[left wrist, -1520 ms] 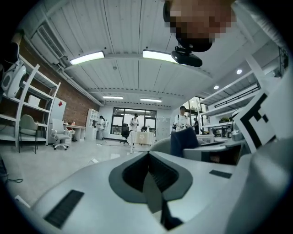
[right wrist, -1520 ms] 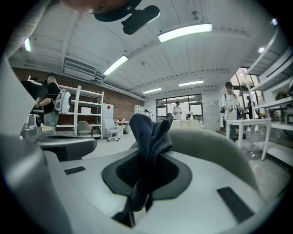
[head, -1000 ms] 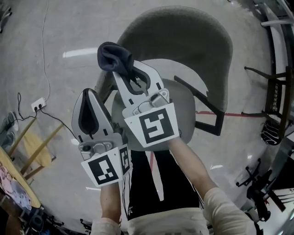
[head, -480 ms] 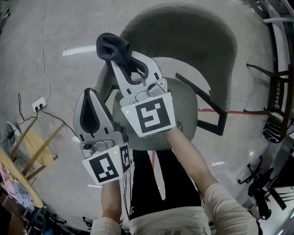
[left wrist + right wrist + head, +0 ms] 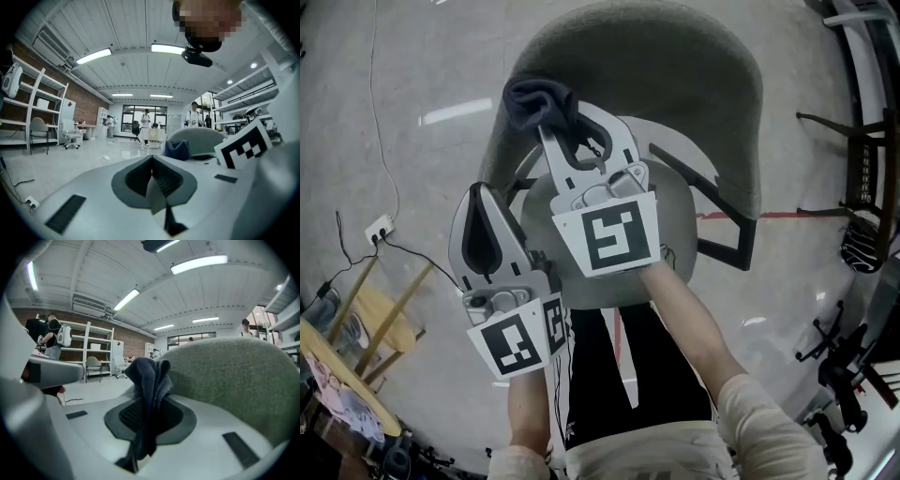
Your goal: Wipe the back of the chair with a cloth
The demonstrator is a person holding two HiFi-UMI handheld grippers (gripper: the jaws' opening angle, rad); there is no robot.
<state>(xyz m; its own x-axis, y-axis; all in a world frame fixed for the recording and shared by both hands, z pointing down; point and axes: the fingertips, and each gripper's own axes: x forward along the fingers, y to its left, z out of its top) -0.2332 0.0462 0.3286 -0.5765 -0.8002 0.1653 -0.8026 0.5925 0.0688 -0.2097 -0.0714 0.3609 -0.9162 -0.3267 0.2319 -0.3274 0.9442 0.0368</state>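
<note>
Your right gripper [image 5: 561, 137] covers much of the seat of the chair [image 5: 675, 56], and the lower end of the cloth [image 5: 539, 101] vanishes between its jaws. At three o'clock the edge cuts off a dark frame [image 5: 860, 187]. In the left gripper view, the distant people [image 5: 146, 123] are too small to tell.

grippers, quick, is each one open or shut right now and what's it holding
Left gripper: shut, nothing between its jaws.
Right gripper: shut on the dark blue cloth.

The right claw [image 5: 555, 131] grips a dark cloth [image 5: 539, 101] at the left edge of the chair [image 5: 675, 56] back. The left claw [image 5: 480, 197] hangs lower beside it, jaws together.
</note>
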